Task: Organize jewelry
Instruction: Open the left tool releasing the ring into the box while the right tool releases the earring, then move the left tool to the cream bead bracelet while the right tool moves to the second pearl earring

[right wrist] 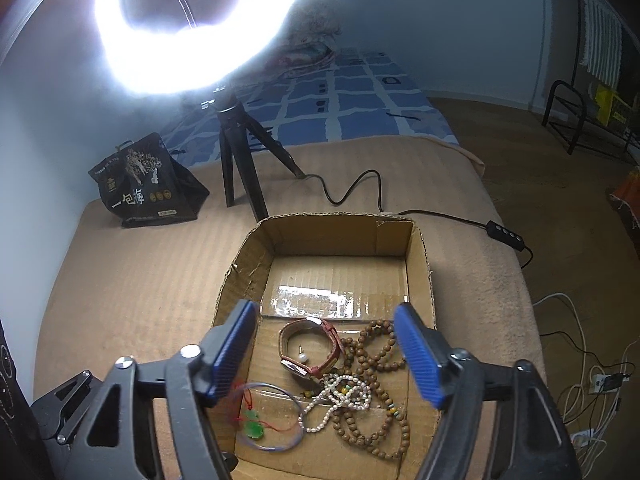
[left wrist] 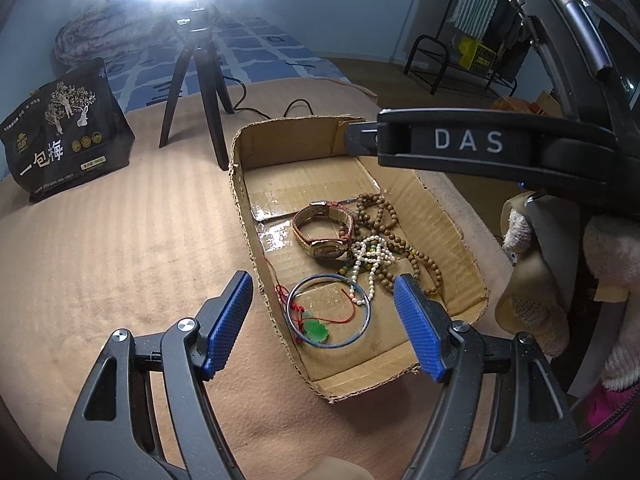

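A tan blanket [right wrist: 132, 280] carries an open cardboard box [right wrist: 420, 264]. Behind the box stands a black bag [right wrist: 148, 184] printed "一包梅". Inside the box lie wooden beads [right wrist: 372, 428], a watch [right wrist: 316, 344], pearls [right wrist: 340, 396] and a bangle [right wrist: 276, 420]. The left gripper [left wrist: 324, 320] and the right gripper [right wrist: 326, 352], marked "DAS", hover with jaws wide apart, holding nothing.

White capitals "DAS" stand on the black body of the right claw [left wrist: 468, 141], seen at two o'clock in the left wrist view. The black snack bag [left wrist: 64, 132] at nine o'clock carries large white Chinese characters "一包梅"; its smaller print is too small to read.
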Demonstrator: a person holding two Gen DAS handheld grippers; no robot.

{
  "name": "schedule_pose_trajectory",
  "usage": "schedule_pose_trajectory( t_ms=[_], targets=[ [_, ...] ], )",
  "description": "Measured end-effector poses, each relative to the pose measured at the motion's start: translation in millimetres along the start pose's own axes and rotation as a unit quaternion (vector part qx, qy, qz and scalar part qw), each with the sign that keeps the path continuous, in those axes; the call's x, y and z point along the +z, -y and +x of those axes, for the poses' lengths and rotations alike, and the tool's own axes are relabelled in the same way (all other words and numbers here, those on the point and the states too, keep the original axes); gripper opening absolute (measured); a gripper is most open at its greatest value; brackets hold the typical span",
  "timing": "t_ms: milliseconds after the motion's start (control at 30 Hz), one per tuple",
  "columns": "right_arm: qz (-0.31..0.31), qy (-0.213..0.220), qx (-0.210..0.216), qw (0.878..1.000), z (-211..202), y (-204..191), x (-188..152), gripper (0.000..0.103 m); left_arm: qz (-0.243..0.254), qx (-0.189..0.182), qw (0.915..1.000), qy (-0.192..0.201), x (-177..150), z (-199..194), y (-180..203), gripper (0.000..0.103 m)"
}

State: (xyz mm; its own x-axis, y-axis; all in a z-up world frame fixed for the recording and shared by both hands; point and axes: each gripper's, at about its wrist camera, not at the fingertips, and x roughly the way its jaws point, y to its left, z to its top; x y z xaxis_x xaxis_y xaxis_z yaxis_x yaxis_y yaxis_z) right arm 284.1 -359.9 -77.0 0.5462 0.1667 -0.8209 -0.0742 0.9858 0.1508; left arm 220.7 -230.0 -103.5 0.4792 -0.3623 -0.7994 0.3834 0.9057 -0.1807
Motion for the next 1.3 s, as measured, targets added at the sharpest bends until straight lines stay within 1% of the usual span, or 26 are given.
schedule_pose_trajectory(
  t_ms=[167,500,733,967,1133,1300],
  targets=[
    [0.001,0.001,-0.004,1.000,-0.4,-0.4,0.4,0.083,-0.001,0.002,1.0000,0.000,-1.3,-1.6,-1.2,0.075],
    [0.003,0.004,-0.005,1.000,-7.7,-3.6,-1.4,0.083,-0.002,0.006,1.0000,0.005,-5.5,-14.6,-1.9,0.075],
    [0.003,0.013,-0.002,1.000,-24.1,-12.9,-4.8,0.085,-0.004,0.012,0.9998,0.012,-12.9,-32.2,-7.7,0.075],
    [-0.002,0.025,0.004,1.000,-45.2,-28.9,-13.9,0.091,-0.013,0.025,0.9994,0.020,-26.6,-57.6,-27.8,0.075],
    [-0.012,0.030,0.010,0.999,-56.4,-43.9,-20.6,0.092,-0.025,0.039,0.9987,0.024,-42.3,-77.3,-49.8,0.075],
    [-0.016,0.034,0.024,0.999,-63.2,-59.3,-28.3,0.092,-0.040,0.057,0.9973,0.024,-62.1,-97.0,-79.3,0.075]
  ],
)
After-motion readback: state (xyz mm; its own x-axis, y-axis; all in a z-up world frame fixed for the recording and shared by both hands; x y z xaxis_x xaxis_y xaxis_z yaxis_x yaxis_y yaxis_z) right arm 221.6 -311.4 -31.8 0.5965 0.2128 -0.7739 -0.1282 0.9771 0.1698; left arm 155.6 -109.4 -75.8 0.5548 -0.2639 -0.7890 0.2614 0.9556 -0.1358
